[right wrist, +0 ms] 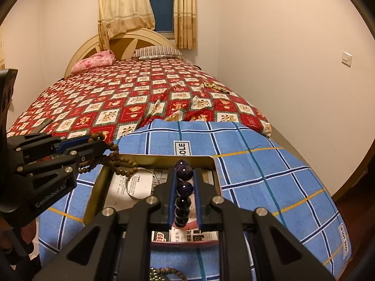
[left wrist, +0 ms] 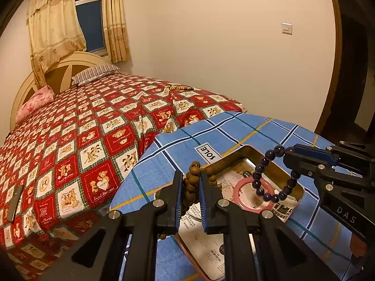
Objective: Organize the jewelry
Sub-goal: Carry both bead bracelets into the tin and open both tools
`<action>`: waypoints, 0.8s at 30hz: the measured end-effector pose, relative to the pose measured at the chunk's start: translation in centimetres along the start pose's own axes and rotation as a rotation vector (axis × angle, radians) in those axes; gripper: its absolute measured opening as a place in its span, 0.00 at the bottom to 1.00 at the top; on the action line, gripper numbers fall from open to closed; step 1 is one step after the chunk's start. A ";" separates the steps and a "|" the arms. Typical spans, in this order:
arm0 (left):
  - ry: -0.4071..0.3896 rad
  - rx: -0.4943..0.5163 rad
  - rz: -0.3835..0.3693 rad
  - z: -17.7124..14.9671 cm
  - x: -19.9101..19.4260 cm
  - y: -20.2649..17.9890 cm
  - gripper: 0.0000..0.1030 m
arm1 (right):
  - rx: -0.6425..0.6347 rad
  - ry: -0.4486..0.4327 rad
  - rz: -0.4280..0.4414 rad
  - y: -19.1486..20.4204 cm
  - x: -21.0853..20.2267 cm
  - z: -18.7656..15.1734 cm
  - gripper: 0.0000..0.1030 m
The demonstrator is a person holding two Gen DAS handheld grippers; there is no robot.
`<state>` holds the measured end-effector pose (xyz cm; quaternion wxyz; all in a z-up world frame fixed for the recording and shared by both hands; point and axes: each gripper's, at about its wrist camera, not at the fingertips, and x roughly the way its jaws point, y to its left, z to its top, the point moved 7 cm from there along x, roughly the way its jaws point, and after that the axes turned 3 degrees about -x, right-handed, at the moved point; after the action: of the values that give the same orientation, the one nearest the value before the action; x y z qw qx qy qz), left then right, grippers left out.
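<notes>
Wooden bead strand clamped in left gripper jaws, glossy purple bead bracelet clamped in right gripper jaws, both over brass-rimmed tray, blue plaid cloth, quilted bed behind.

A small bedroom under warm yellowish lamplight. Plain pale walls close in a bed that fills the middle of the frame, spread with a red-and-cream teddy-bear patchwork cover. At its far end stands an arched cream headboard, with a striped pillow and a pink floral pillow against it. Above, in the upper middle, beige floral curtains hang half drawn over a dark window. A light switch sits on the right wall. A dark wooden door frame curves along the right edge of the left wrist view.
</notes>
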<state>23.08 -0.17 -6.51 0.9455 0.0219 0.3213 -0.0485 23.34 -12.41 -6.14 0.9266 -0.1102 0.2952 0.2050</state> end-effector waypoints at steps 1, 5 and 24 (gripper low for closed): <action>0.003 0.001 0.002 0.0 0.2 0.0 0.12 | 0.000 0.002 -0.001 0.0 0.1 -0.1 0.16; 0.015 0.000 0.006 -0.3 0.9 0.0 0.12 | 0.005 0.013 -0.004 -0.2 1.0 -0.2 0.16; 0.072 0.020 0.028 -1.0 4.6 -0.1 0.12 | 0.005 0.091 -0.039 -1.4 4.6 -1.7 0.16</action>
<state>26.07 -0.60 -10.14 0.9336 0.0374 0.3544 -0.0378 26.53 -12.77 -10.13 0.9163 -0.1228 0.3354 0.1811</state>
